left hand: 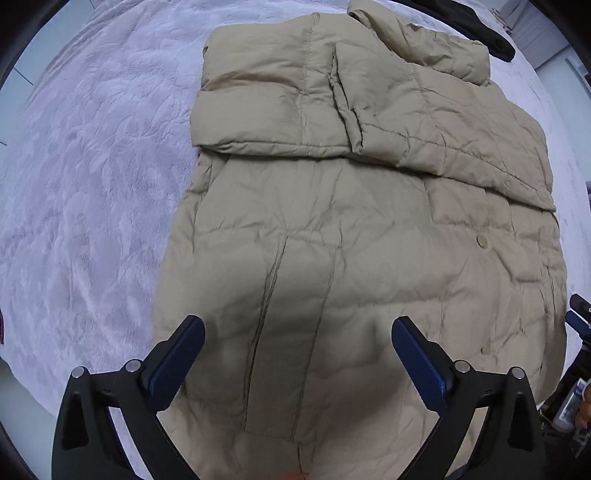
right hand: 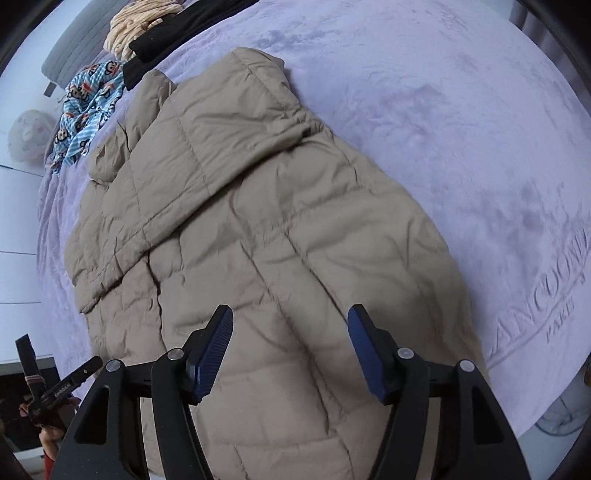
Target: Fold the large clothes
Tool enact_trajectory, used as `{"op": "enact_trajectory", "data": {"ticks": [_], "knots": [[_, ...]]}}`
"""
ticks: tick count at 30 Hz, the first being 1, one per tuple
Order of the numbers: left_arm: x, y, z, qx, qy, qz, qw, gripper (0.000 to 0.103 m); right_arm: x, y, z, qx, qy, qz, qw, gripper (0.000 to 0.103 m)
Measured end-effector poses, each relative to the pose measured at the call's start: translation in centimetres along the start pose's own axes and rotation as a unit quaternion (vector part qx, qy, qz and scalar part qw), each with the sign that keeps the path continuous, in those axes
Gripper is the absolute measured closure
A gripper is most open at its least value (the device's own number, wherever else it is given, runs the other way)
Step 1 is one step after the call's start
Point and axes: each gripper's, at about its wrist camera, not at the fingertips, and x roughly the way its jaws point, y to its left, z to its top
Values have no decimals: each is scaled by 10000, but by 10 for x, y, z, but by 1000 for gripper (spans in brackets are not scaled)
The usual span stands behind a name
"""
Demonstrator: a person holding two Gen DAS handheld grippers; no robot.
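A large beige quilted coat (left hand: 351,229) lies flat on a lavender blanket (left hand: 92,177), with both sleeves folded across its upper part. It also shows in the right wrist view (right hand: 266,229). My left gripper (left hand: 297,328) is open and empty, hovering over the coat's lower part. My right gripper (right hand: 290,321) is open and empty, hovering over the coat's lower part from the other side. A round button (left hand: 482,242) shows on the coat's right side.
Other clothes lie at the far end of the bed: a black garment (right hand: 184,29), a cream knit (right hand: 136,22) and a blue monkey-print cloth (right hand: 88,107). The blanket (right hand: 461,129) has embossed lettering (right hand: 543,295) near its edge. A dark stand (right hand: 55,387) is beside the bed.
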Motion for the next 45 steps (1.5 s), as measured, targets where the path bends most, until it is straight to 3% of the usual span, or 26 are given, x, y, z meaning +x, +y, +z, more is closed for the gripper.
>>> {"op": "enact_trajectory", "data": {"ticks": [4,7,11,15,23,24,25,29,34,41,45], "knots": [[0,7,-22,-67,209,-168,9996,2,-4,-2,-26,234,64,71,9997,30],[-8,12,-41,-112,161,-96,9998,2,-5,-4,-40,380,192,193,9989,28],[-16,26,-68,-564,182,-129,9982,2,-8,0,-51,215,306,314,9988,23],[-25,27,-100,-929,198,117,9954,2,-10,-4,-54,-20,460,444,9980,22],[-25,6,-154,-1279,333,188,9911,2,-32,-50,-70,-4,406,775,9962,16],[-26,5,-159,-1334,335,170,9903,2,-32,-60,-73,69,442,816,9957,9],[-27,5,-166,-1408,334,132,9894,2,-33,-67,-75,134,472,868,9950,0],[-34,8,-195,-1745,202,-302,9840,2,-31,-94,-87,311,641,1047,9919,0],[-52,18,-242,-2316,-100,-593,9709,2,-23,-121,-98,609,887,1205,9869,0],[-47,43,-252,-2693,-191,-476,9617,2,-11,-141,-106,1215,946,1760,9723,0],[-27,61,-250,-2771,-95,-940,9562,2,1,-142,-111,1575,959,2016,9620,0]]}}
